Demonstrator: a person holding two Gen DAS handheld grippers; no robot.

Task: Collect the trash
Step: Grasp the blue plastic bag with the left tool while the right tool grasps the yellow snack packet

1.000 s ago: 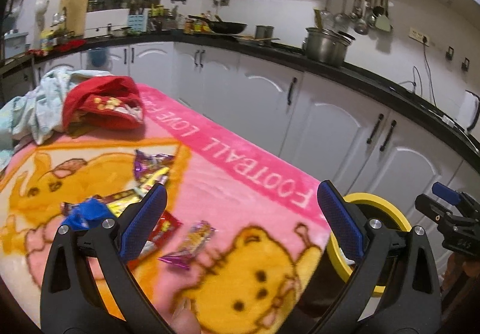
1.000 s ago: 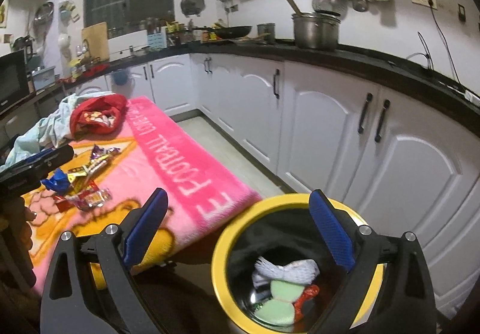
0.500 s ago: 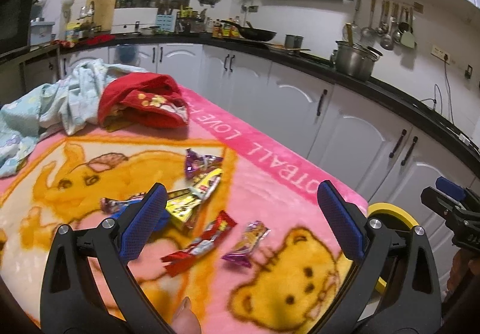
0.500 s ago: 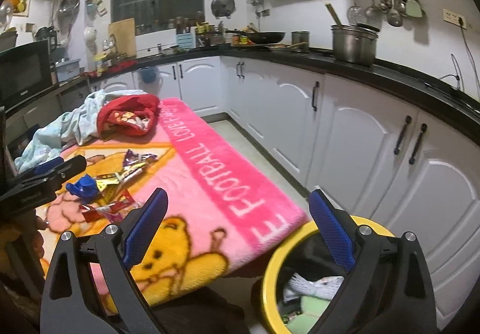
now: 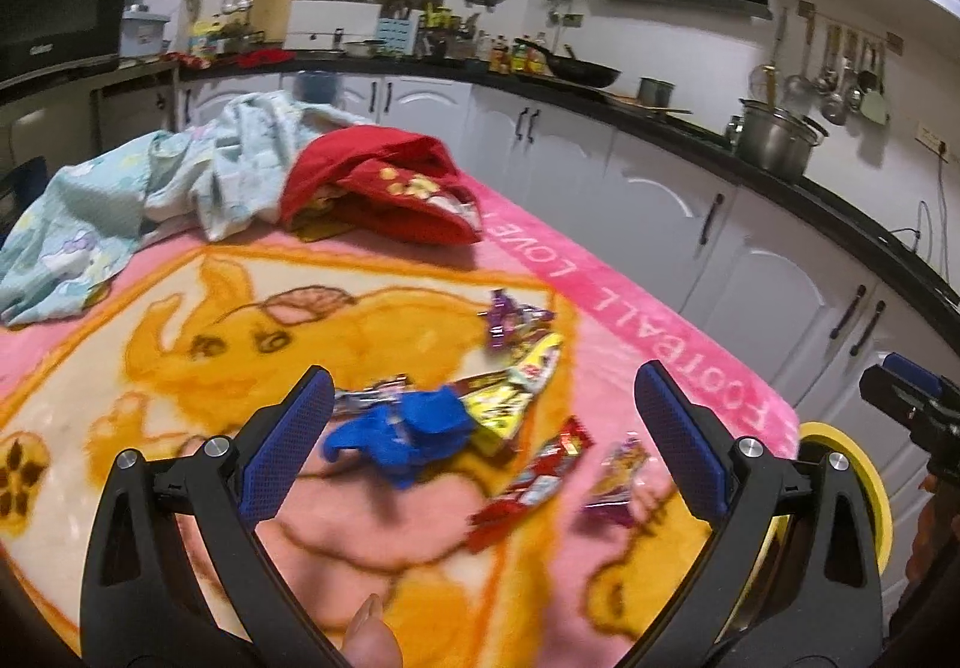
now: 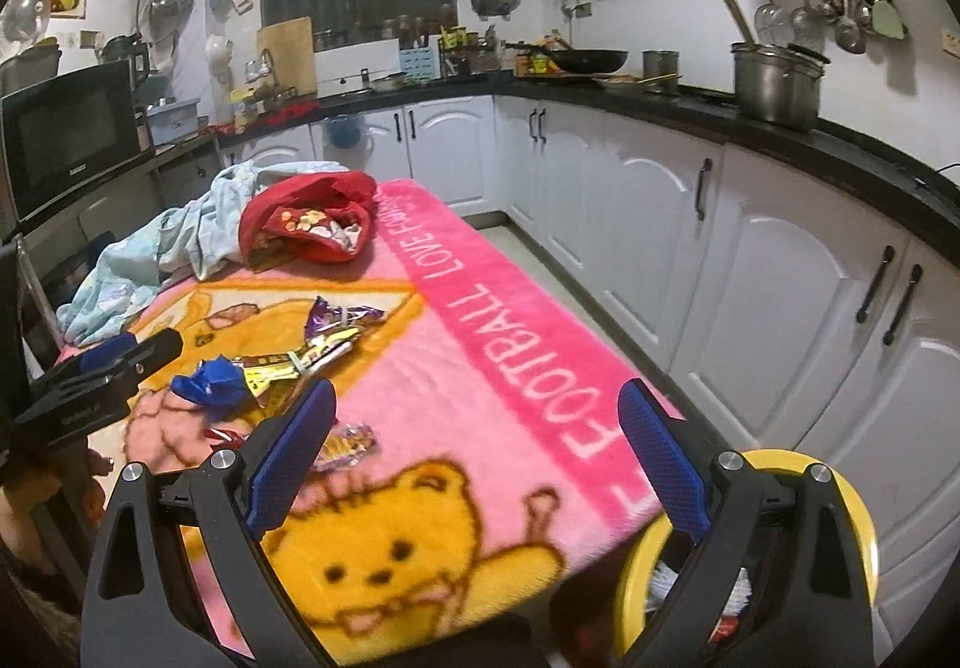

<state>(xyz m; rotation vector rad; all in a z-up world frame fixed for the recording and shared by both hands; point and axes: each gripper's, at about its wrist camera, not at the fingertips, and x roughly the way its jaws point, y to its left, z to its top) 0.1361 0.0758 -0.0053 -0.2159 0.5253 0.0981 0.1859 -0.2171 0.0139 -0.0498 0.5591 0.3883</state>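
Observation:
Several snack wrappers lie on the pink bear blanket (image 5: pixel 654 338): a crumpled blue wrapper (image 5: pixel 414 431), a yellow one (image 5: pixel 516 386), a red one (image 5: pixel 534 479), a purple one (image 5: pixel 510 317) and a pink-purple one (image 5: pixel 621 473). My left gripper (image 5: pixel 483 428) is open and empty, hovering just above the blue wrapper. My right gripper (image 6: pixel 477 455) is open and empty over the blanket's near corner (image 6: pixel 540 368). The yellow-rimmed trash bin (image 6: pixel 756 548) stands below the blanket's edge, with trash inside. The wrappers also show in the right wrist view (image 6: pixel 282 362).
A red garment (image 5: pixel 384 182) and a light blue cloth (image 5: pixel 150 188) lie bunched at the blanket's far end. White cabinets (image 6: pixel 750 260) under a black counter run along the right. The bin's rim shows in the left wrist view (image 5: pixel 864 494).
Both grippers have swung left from the bin toward the wrappers on the blanket. The bin has slid to the lower right of both views. Both stay open.

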